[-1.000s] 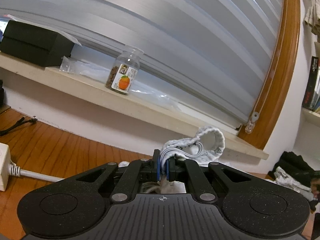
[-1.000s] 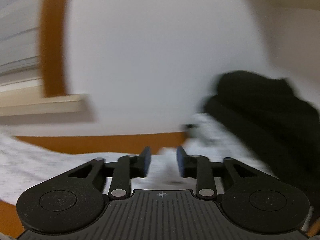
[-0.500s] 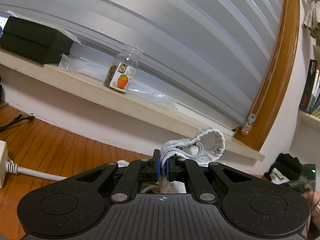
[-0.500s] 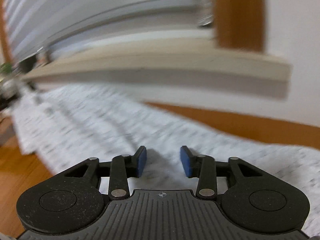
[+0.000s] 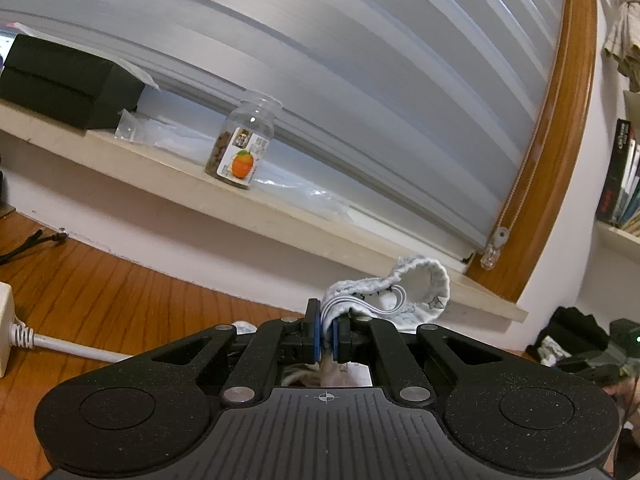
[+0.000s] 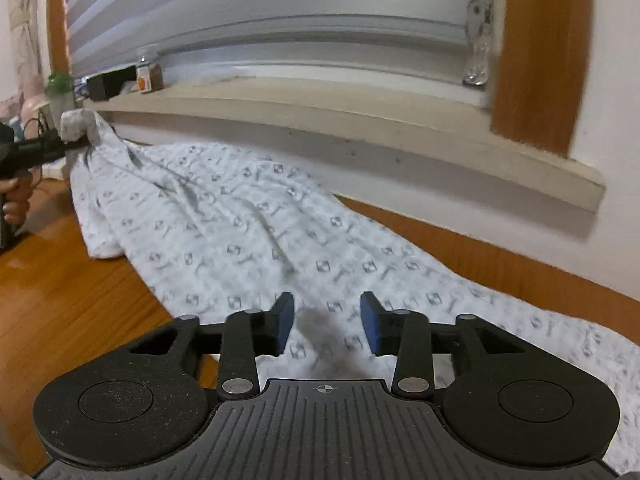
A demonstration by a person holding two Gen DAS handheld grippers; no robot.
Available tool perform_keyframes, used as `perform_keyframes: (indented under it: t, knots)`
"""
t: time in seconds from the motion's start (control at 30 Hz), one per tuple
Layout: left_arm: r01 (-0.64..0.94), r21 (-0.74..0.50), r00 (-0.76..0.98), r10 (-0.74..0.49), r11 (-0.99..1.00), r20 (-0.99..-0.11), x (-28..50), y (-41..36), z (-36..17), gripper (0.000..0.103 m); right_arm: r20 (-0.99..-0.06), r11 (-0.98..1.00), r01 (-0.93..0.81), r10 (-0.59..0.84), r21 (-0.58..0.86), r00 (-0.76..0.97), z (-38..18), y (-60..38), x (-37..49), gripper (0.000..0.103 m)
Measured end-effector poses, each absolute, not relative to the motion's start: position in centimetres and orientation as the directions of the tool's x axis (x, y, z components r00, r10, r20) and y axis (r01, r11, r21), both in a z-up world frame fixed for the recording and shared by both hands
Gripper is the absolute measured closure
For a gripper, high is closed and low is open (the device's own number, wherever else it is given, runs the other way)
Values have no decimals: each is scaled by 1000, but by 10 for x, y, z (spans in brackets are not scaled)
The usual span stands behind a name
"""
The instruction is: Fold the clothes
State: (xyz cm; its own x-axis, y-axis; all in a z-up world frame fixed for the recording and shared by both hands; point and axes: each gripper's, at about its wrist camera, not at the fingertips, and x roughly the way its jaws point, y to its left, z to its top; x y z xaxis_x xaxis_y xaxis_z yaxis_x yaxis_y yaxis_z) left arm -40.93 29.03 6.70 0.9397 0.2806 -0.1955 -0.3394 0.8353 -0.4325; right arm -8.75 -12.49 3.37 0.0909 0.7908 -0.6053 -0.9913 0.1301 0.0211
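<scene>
**White printed garment stretched along the desk, one end pinched, other end loose**

So the thing we're folding is a white garment (image 6: 256, 232) with a small grey repeating print. In the right wrist view it lies spread out long across the wooden desk (image 6: 60, 304), running from the far left corner toward us and off to the right, right under the window sill (image 6: 360, 120). It's wrinkled down the middle and its left end is lifted up off the desk.

That lifted end is where our left gripper (image 5: 326, 334) comes in. Its blue pads are pressed together on a bunched bit of the fabric, with what looks like an elastic hem looping up just past the fingers (image 5: 400, 292). From the other camera we can see the same gripper out at the far left (image 6: 48, 148), with a hand (image 6: 16, 200) wrapped around its handle.

Our right gripper (image 6: 327, 322) hangs just over the near stretch of the cloth. Its jaws have just been opening and stand spread now, with nothing clamped between them; the fabric is only below, and there's a dark shadow on it between the pads.

Around it: a small jar (image 5: 242, 148) with an orange on the label sits on the sill, a black box (image 5: 68, 80) further left, and the grey blinds (image 5: 360, 80) behind. A white cable (image 5: 60, 346) runs along the desk on the left. Off to the right there's a dark pile of clothes (image 5: 568, 332), kind of blurry.
</scene>
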Motion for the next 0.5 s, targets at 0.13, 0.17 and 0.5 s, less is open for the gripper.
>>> perform_keyframes:
  t: [0.13, 0.17, 0.5]
  knots:
    - [-340, -437, 940, 279, 833, -198, -409, 292, 66, 98, -632, 85, -996, 772, -9, 71, 21, -114, -98, 55]
    - [-340, -436, 940, 279, 833, -199, -409, 292, 66, 98, -635, 84, -996, 768, -29, 83, 18, -112, -102, 55]
    - [-338, -446, 941, 289, 829, -175, -414, 291, 63, 98, -602, 118, -991, 787, -67, 134, 26, -115, -107, 99]
